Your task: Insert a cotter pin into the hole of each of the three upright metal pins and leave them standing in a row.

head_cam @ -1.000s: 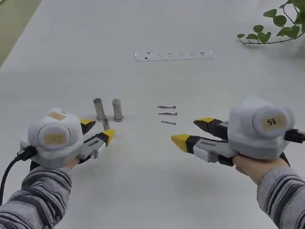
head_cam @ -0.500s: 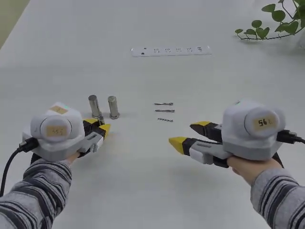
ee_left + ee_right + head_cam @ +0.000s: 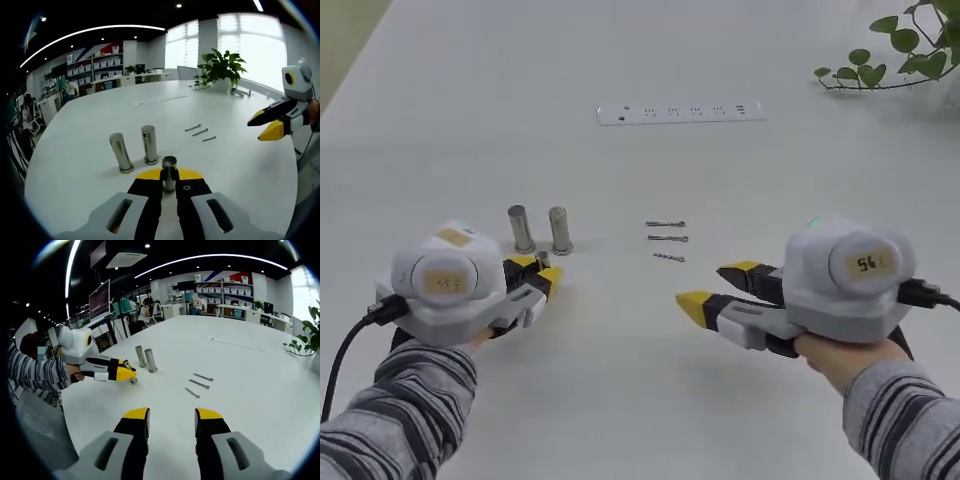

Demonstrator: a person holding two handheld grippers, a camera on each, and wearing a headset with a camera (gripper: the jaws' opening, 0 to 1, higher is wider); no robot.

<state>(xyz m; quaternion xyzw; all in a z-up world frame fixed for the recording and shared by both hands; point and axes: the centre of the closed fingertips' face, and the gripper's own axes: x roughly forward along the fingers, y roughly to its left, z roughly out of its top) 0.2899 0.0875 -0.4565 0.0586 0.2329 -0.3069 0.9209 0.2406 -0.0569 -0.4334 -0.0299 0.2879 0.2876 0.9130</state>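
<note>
Two upright metal pins (image 3: 521, 228) (image 3: 559, 230) stand side by side on the white table. My left gripper (image 3: 538, 275) is shut on a third metal pin (image 3: 542, 260) just in front of them. That held pin (image 3: 169, 172) stands upright between the jaws, its base hidden. Three cotter pins (image 3: 665, 224) (image 3: 667, 238) (image 3: 669, 258) lie in a column to the right of the pins. My right gripper (image 3: 715, 285) hovers open and holds nothing, just right of and nearer than the cotter pins. In the right gripper view its jaws (image 3: 171, 415) face the cotter pins (image 3: 199, 384).
A white power strip (image 3: 680, 113) lies at the far middle of the table. Plant leaves (image 3: 910, 55) hang over the far right corner. Bare tabletop (image 3: 620, 380) stretches between and in front of the grippers.
The left gripper, open around the nearest metal pin a second ago, has shut on it. The right gripper stayed open and has barely moved.
</note>
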